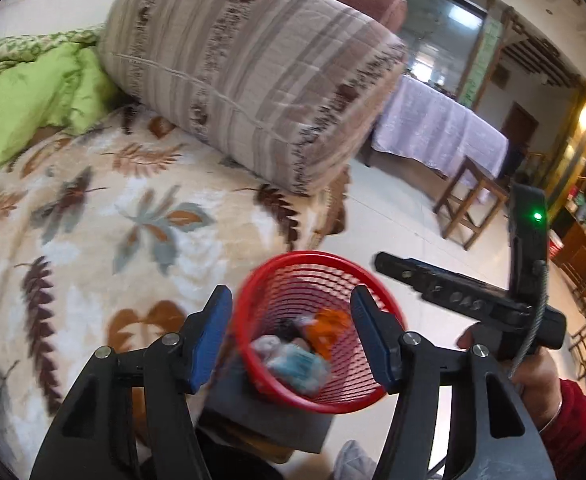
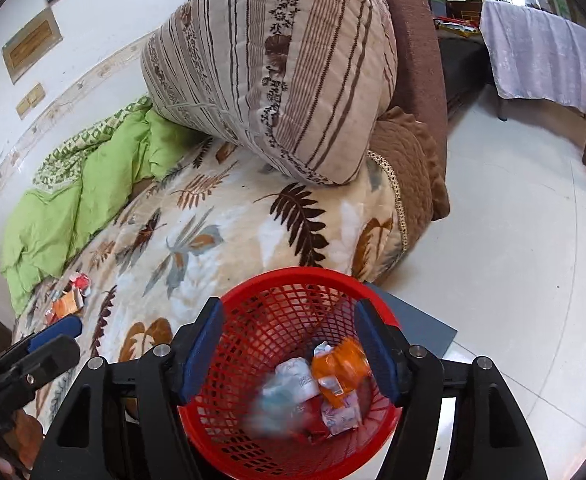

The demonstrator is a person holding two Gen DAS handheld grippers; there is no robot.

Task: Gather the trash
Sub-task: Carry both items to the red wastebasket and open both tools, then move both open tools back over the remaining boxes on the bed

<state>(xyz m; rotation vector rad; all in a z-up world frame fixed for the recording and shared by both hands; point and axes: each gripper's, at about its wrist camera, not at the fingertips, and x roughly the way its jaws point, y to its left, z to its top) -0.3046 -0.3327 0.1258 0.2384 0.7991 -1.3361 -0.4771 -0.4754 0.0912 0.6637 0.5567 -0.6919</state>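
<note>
Both tongs stand open and empty. The right tongs hang over the red mesh basket, blue pads apart, nothing between them. The left tongs are likewise spread wide above the same basket, which in that view rests on a dark grey block at the near edge of the bed.

Contents of the basket: crumpled white paper, an orange wrapper and a red-and-white packet, lying loose at the bottom. Part of the pile is blurred and cannot be identified.

Remaining trash: a small cluster of wrappers, orange and red-white, lies on the leaf-patterned blanket at the far left of the bed, near the green quilt. It is well apart from the right tongs and nearer to the left tongs, whose blue tip shows just below it in the right wrist view.

Handling judgement: the wrappers look light, thin and crushable, likely slick film or foil. They should not break, but a flat sheet may slip from the pads or be pinched together with the soft blanket pile. Best hold appears to be a raised crease or crumpled edge, taken across its thickness. The blanket yields under pressure, so a downward press may bury the piece.
</note>
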